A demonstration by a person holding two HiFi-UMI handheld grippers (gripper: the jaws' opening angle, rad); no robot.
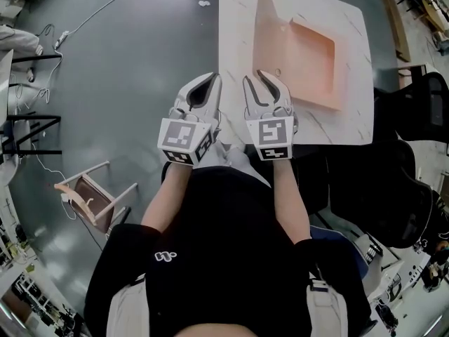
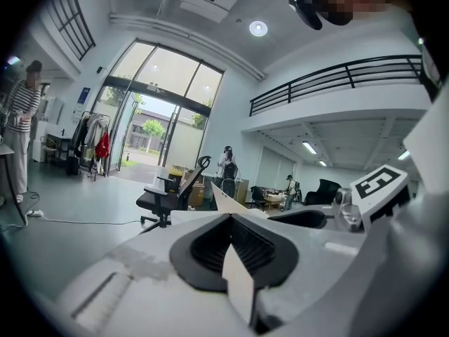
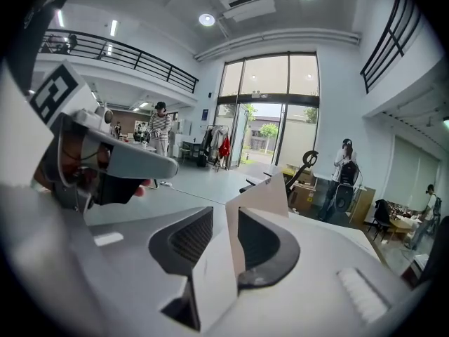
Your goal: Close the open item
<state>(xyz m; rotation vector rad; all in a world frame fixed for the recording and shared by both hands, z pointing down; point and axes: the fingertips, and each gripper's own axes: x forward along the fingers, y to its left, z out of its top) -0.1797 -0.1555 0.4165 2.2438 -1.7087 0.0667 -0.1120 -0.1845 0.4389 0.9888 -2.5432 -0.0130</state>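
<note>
A pink box (image 1: 312,65) lies open on the white marble table (image 1: 235,62), and its lid (image 1: 266,34) stands upright along the box's left side. My right gripper (image 1: 265,81) is at the lid's near corner. In the right gripper view its jaws (image 3: 226,216) stand open, with the lid's pale edge (image 3: 270,192) rising in the gap; the pads do not press on it. My left gripper (image 1: 205,83) hovers just left of the table's edge, beside the right one. Its jaws (image 2: 231,220) meet at the tips, shut on nothing. From there the lid (image 2: 223,196) shows as a pale point ahead.
A black office chair (image 1: 414,111) stands right of the table, with another dark chair below it. A small wooden frame (image 1: 91,195) lies on the grey floor at the left, with cables (image 1: 63,37) beyond it. People stand far off in the hall (image 3: 160,128).
</note>
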